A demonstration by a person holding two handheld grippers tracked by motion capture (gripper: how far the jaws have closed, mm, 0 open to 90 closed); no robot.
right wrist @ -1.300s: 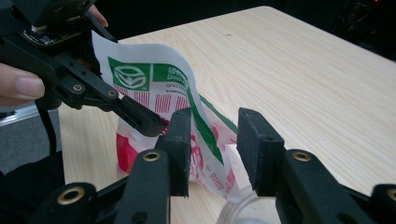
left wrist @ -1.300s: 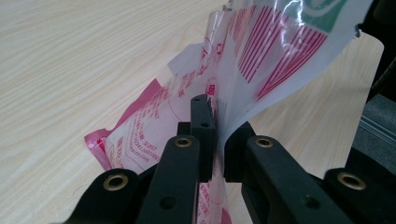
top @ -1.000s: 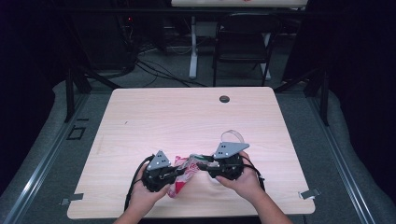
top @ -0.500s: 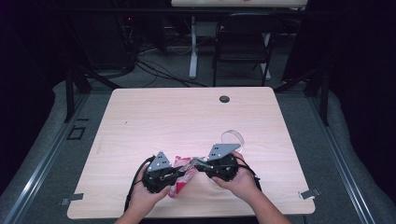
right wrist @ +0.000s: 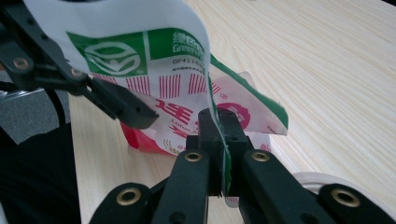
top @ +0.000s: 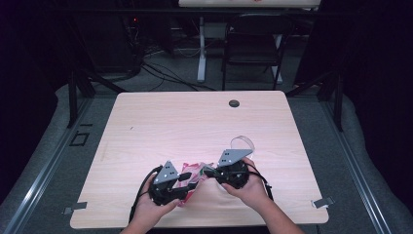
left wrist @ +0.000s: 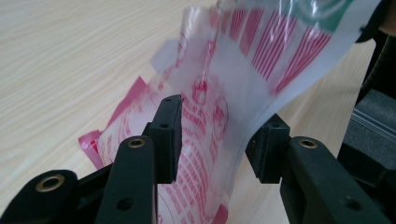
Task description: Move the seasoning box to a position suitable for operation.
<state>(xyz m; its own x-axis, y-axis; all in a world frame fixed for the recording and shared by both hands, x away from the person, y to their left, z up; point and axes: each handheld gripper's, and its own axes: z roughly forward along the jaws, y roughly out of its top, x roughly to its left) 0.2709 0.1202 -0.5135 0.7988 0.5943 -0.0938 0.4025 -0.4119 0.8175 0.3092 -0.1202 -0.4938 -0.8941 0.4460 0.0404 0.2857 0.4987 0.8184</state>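
One thin, glossy plastic bag (top: 191, 175) w/ red, white and green print hangs crinkled between the two hand-held grippers, near the front edge of the pale wood-grain counter (top: 195, 126). The film is soft and partly see-through; red stripes and a green logo band show on it.

The right hand-held gripper (right wrist: 219, 140) is closed on the bag: its two black jaws pinch a folded edge of the film flat between them. They have just been closing on it.

The left hand-held gripper (left wrist: 219, 140) has its jaws apart, and they have just been opening. The bag passes between them; the film lies against the left pad, but the right pad stands off it, so no pinch there.

In the high view the left hand-held gripper (top: 168, 183) and the right one (top: 229, 168) face each other, close, w/ the bag bridging them. Each carries one grey three-cornered plate.

Just behind the right hand-held gripper lies one pale strip (top: 242, 143). Far ahead, by the back edge, is one small dark round hole (top: 234, 103). Approx. all the counter ahead of both hand-held grippers is bare wood.
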